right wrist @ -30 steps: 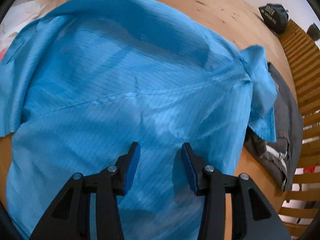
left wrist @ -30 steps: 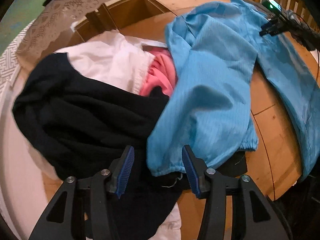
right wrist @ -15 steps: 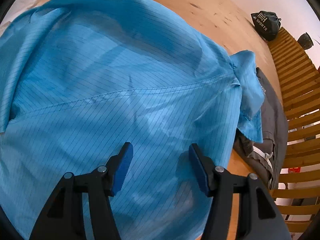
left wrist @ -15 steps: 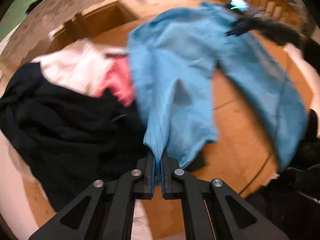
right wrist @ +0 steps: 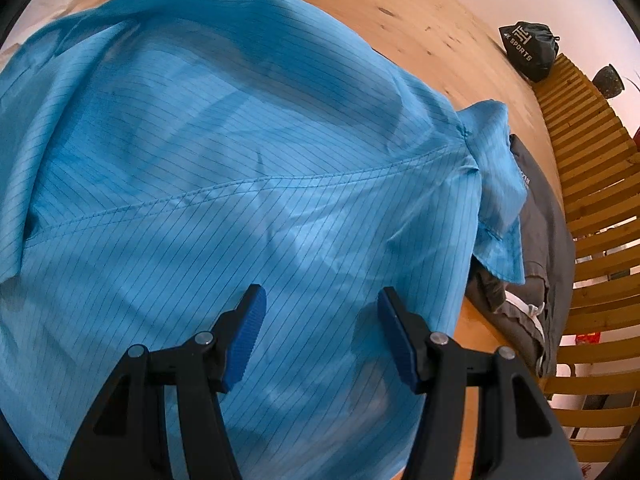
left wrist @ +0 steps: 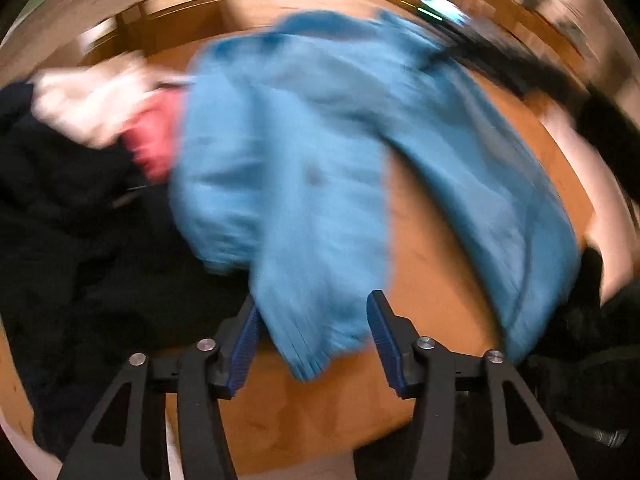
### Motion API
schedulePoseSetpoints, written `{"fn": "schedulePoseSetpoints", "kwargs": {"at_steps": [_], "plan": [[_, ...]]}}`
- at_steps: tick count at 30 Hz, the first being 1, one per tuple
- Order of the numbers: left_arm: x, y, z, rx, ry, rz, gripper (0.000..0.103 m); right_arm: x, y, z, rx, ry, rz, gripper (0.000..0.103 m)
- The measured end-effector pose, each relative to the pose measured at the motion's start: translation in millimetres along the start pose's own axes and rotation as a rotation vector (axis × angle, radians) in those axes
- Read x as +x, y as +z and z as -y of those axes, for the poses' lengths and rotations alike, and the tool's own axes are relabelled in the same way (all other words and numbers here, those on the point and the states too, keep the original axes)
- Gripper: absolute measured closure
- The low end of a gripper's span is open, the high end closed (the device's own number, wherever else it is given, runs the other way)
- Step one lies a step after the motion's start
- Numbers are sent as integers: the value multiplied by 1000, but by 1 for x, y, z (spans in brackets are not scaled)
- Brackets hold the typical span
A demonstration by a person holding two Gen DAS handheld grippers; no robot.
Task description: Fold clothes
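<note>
Left gripper (left wrist: 312,336) newly open (sleeve (left wrist: 316,320) between)

The left wrist view is smeared with motion blur: the blue shirt (left wrist: 304,168), the dark garment (left wrist: 80,248) at nine o'clock and the pink cloth (left wrist: 154,136) lose all detail. In the right wrist view the shirt (right wrist: 224,168) runs off the edge at six and nine o'clock and covers part of the grey garment (right wrist: 536,248) at three o'clock.

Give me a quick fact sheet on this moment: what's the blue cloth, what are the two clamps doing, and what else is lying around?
garment: blue pinstriped shirt, spread on wooden table
left gripper: open, jaws just opened, sleeve end hanging loose between them
right gripper: open, above the shirt
unfolded pile: black garment, white garment, pink garment
beside shirt: grey garment
picture quality: left view blurred
</note>
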State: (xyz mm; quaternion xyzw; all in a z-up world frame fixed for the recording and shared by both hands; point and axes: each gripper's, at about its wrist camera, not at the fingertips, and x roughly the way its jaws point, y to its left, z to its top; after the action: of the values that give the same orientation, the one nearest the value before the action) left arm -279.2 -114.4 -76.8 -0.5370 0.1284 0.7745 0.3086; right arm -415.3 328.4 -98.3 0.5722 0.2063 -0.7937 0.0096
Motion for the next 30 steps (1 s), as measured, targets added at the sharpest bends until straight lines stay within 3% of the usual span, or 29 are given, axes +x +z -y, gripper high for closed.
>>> {"fn": "schedulePoseSetpoints", "kwargs": {"at_steps": [1, 6, 13, 16, 18, 22, 27, 30], "plan": [[2, 5, -19, -58, -11, -2, 48, -1, -1, 1, 4, 3, 2, 46], [1, 13, -56, -147, 16, 40, 48, -6, -4, 7, 14, 21, 4, 46], [34, 33, -54, -139, 2, -32, 52, -16, -10, 8, 14, 11, 14, 45], [43, 35, -44, -90, 23, -52, 70, -21, -12, 9, 11, 8, 17, 45], [47, 35, -38, -52, 44, -59, 90, -24, -13, 10, 9, 13, 19, 45], [27, 37, -31, -26, 73, -22, 98, -29, -19, 15, 15, 30, 38, 45], [-33, 46, -28, 34, 176, 55, 100, -35, -23, 24, 44, 70, 40, 45], [-65, 60, -43, 59, 328, 66, 100, -40, -23, 23, 35, 59, 33, 45]]}}
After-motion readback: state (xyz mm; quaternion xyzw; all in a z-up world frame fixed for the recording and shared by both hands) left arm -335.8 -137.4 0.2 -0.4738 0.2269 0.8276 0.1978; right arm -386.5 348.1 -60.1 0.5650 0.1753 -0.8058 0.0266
